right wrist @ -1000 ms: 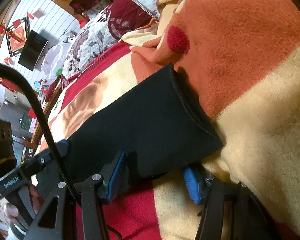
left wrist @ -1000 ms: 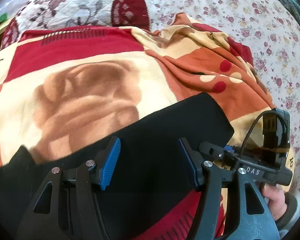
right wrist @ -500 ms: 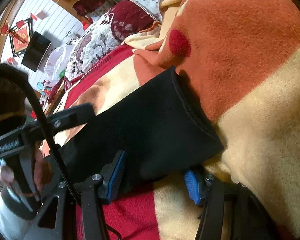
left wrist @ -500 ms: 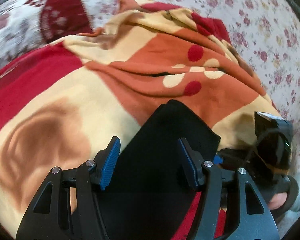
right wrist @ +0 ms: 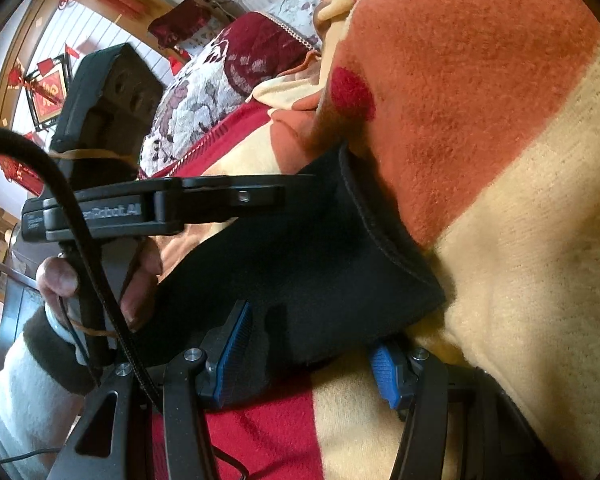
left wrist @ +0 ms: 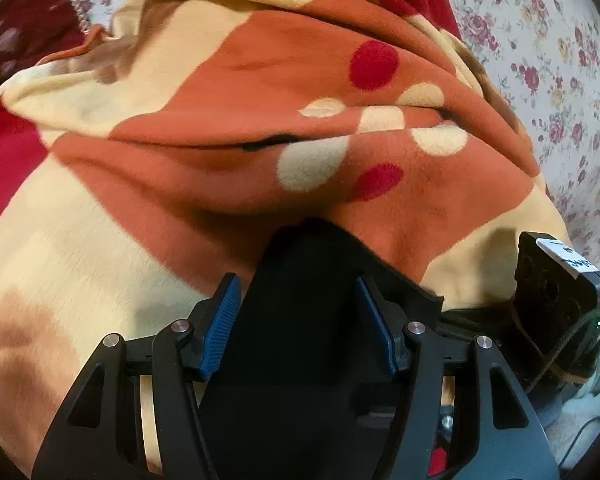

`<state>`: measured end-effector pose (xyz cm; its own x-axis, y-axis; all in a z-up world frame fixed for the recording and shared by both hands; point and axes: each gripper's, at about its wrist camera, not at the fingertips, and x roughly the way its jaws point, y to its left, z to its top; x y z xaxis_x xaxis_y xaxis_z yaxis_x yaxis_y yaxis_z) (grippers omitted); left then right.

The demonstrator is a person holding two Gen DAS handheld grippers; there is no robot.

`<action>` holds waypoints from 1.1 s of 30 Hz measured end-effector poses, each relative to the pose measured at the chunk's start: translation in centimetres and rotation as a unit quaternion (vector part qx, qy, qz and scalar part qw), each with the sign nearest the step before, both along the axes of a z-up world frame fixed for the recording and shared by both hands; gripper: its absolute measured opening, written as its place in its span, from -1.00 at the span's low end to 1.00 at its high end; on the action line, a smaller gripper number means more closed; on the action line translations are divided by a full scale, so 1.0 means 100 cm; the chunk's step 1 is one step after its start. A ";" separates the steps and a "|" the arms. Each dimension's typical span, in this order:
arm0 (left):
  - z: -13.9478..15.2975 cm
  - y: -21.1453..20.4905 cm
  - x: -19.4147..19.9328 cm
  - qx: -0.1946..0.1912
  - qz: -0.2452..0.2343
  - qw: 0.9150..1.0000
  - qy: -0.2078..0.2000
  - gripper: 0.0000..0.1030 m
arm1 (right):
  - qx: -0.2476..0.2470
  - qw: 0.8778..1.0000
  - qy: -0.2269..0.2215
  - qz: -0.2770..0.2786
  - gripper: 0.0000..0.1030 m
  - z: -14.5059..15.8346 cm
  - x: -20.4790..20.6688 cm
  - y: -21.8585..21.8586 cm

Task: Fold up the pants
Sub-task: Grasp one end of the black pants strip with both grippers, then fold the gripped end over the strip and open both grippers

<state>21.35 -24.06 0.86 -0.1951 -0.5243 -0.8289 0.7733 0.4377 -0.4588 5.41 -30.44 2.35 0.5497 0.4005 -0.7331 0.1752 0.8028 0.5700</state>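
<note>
The black pants (left wrist: 308,280) lie on a fleece blanket, and one squared end points away from me in the left wrist view. My left gripper (left wrist: 300,320) hangs open just over that end, blue pads on either side of the cloth and not pressing it. In the right wrist view the same end (right wrist: 300,264) reaches to the right. My right gripper (right wrist: 312,356) is open at the near edge of the pants, with the corner lying between its pads. One of the left gripper's fingers (right wrist: 227,196) shows edge-on above the pants, held by a hand (right wrist: 135,280).
The blanket (left wrist: 159,240) is cream, orange and red, and bunches into a high fold (left wrist: 300,120) just beyond the pants. A floral sheet (left wrist: 560,60) lies to the right. A dark red patterned pillow (right wrist: 219,88) sits further back. A cable (right wrist: 79,240) runs past the right gripper.
The left gripper has slid along the pants to the end near the right gripper, rolling and dipping lower. The right gripper has stayed put. Both have kept the same opening.
</note>
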 end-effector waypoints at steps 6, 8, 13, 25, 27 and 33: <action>-0.008 -0.012 0.009 -0.020 -0.002 1.000 0.012 0.06 | 0.020 1.000 0.000 -0.005 0.04 -0.003 -0.002 -0.007; -0.009 -0.013 0.007 -0.016 -0.007 1.000 -0.004 -0.30 | 0.024 1.000 0.000 -0.017 -0.33 -0.004 -0.005 -0.012; -0.007 -0.008 0.001 -0.014 0.003 1.000 -0.014 -0.71 | 0.028 0.999 -0.007 -0.023 -0.78 -0.003 -0.009 -0.017; 0.077 0.040 -0.023 -0.093 0.046 0.993 -0.059 -0.78 | -0.039 0.993 -0.104 0.046 -0.81 0.069 -0.024 0.009; 0.099 0.062 -0.027 -0.107 0.061 0.990 -0.071 -0.78 | -0.053 0.989 -0.122 0.062 -0.81 0.082 -0.027 0.018; 0.139 0.148 -0.040 -0.135 0.123 0.979 -0.096 -0.78 | -0.103 0.967 -0.183 0.148 -0.81 0.125 -0.027 0.084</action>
<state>17.30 -9.27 14.78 0.1097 -0.7408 -0.6627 0.7428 0.5042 -0.4406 2.70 -22.08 14.89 0.6709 0.4453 -0.5929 -0.2615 0.8903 0.3728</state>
